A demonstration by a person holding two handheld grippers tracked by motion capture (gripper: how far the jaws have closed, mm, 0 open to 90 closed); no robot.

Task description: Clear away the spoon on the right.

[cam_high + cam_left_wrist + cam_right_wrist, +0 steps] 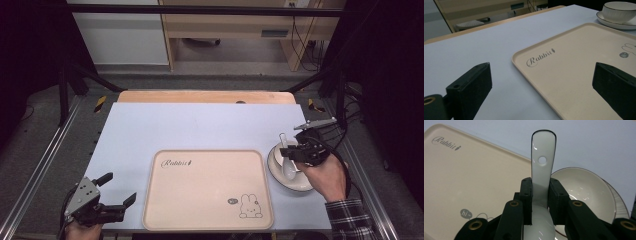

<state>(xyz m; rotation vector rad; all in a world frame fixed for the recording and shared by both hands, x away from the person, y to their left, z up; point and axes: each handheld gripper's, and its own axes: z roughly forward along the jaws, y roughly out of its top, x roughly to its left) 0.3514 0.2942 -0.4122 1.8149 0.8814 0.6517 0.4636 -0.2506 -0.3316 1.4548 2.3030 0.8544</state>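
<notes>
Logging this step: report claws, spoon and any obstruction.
Right claw shut on white spoon, above bowl. Left claw open, holding nothing, beside tray. Nothing in the way.

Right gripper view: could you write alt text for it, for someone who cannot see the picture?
Two black gripper jaws clamp the handle of a white ceramic spoon, which points up and away and has a small hole near its tip. Behind it to the right sits a white bowl on a saucer, and to the left a beige tray printed "Rabbit", all on a pale blue table.
</notes>
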